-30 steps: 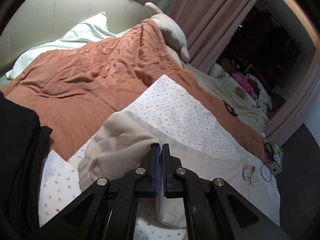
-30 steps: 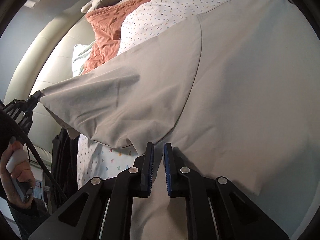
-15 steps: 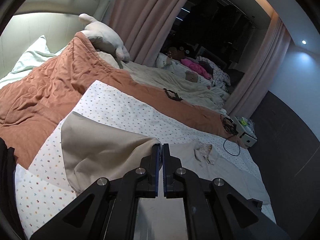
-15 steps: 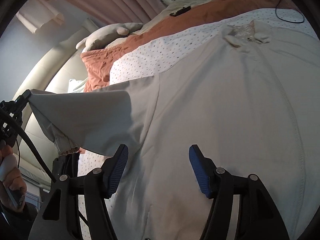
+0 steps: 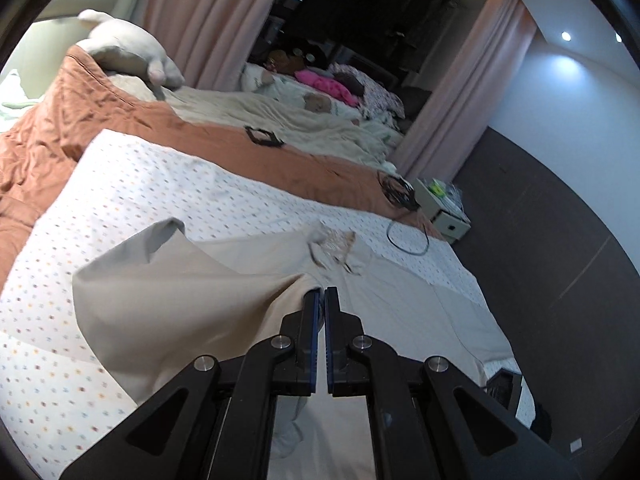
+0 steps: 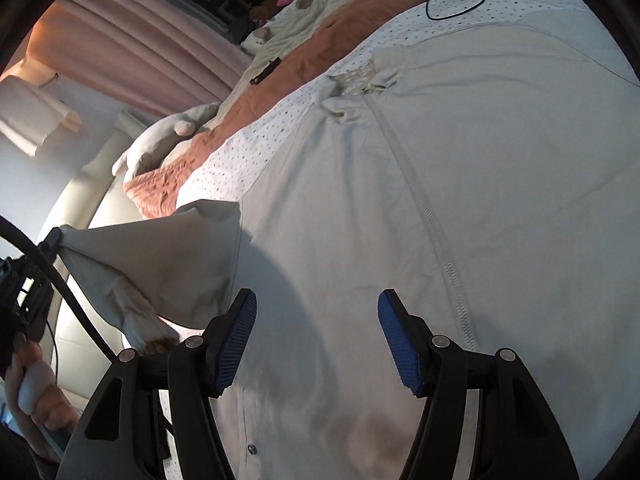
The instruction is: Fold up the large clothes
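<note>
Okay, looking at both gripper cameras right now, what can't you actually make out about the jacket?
- Jacket hem: cut off at the bottom of the right wrist view, behind the open right gripper.
- Sleeve cuff: left wrist view, hidden behind the shut left gripper.
- Collar label: too small and blurred in both.

This is a bedroom in someone's home. A wide bed [image 5: 248, 200] fills it, made up with a dotted white sheet and a rust-brown quilt [image 5: 100, 120], with a padded cream headboard [image 6: 92, 200] at its end. A plush toy [image 5: 128, 46] lies near the pillows, pink curtains [image 5: 208, 20] hang behind, and a small nightstand [image 5: 442, 210] stands against the dark wall.
</note>
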`<state>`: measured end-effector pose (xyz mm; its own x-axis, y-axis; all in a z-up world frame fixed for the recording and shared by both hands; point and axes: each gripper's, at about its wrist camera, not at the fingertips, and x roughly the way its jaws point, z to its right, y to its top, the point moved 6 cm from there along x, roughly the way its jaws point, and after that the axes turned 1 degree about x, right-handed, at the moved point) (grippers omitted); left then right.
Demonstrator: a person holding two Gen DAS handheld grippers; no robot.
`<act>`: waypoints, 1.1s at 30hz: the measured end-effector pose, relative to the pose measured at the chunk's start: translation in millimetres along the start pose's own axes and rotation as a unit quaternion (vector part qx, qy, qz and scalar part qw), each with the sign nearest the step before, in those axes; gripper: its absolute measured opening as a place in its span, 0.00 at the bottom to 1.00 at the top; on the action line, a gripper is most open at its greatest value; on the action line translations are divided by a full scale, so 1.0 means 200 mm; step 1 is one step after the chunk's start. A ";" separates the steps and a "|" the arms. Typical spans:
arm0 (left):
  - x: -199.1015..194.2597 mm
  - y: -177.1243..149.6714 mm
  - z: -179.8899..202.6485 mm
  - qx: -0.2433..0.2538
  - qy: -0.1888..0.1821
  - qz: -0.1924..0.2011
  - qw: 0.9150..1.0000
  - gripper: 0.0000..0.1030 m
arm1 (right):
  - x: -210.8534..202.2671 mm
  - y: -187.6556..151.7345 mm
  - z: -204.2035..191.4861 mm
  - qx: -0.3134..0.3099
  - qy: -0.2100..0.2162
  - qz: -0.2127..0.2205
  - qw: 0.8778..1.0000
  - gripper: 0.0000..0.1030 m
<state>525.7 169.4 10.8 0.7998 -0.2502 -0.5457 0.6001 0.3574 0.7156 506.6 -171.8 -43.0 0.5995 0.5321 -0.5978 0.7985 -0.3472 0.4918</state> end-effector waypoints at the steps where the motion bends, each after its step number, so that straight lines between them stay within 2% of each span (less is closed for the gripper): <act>1: 0.03 -0.02 0.03 0.003 -0.004 -0.008 1.000 0.05 | -0.03 0.01 0.02 0.004 0.002 0.000 1.000 0.60; 6: 0.24 -0.16 0.14 0.008 -0.026 -0.056 0.998 0.05 | -0.06 0.02 0.07 0.017 0.006 0.005 1.000 0.60; 10: 0.42 -0.32 0.18 -0.010 -0.060 -0.119 0.991 0.05 | -0.12 0.04 0.17 0.029 -0.001 0.011 1.000 0.60; 13: 0.49 -0.40 0.21 -0.004 -0.046 -0.135 0.990 0.05 | -0.16 0.05 0.22 0.046 -0.001 0.018 0.999 0.60; 14: 0.49 -0.42 0.22 -0.002 -0.045 -0.134 0.990 0.08 | -0.18 0.05 0.23 0.048 -0.002 0.021 0.999 0.60; 16: 0.47 -0.44 0.23 -0.011 -0.060 -0.126 0.990 0.32 | -0.21 0.06 0.24 0.049 -0.006 0.030 0.998 0.60; 18: 0.43 -0.44 0.24 -0.022 -0.075 -0.111 0.991 1.00 | -0.24 0.05 0.24 0.048 -0.012 0.035 0.998 0.60; 21: 0.34 -0.45 0.23 -0.029 -0.063 -0.085 0.994 1.00 | -0.26 0.04 0.24 0.043 -0.016 0.037 0.998 0.60; 24: 0.21 -0.44 0.15 -0.061 -0.053 -0.047 0.996 1.00 | -0.28 0.02 0.19 0.022 -0.020 0.036 0.999 0.60; 28: 0.06 -0.46 0.02 -0.079 0.004 -0.012 0.997 1.00 | -0.29 -0.01 0.11 -0.023 -0.021 0.034 0.999 0.60; 33: -0.12 -0.52 -0.15 -0.094 0.053 0.017 0.994 1.00 | -0.22 -0.04 0.01 -0.075 -0.035 0.018 0.996 0.60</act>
<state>443.3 165.5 -63.7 0.8075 -0.1432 -0.5722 0.5514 0.5277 0.6461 473.8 -194.1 -23.1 0.6344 0.4650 -0.6175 0.7621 -0.2428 0.6001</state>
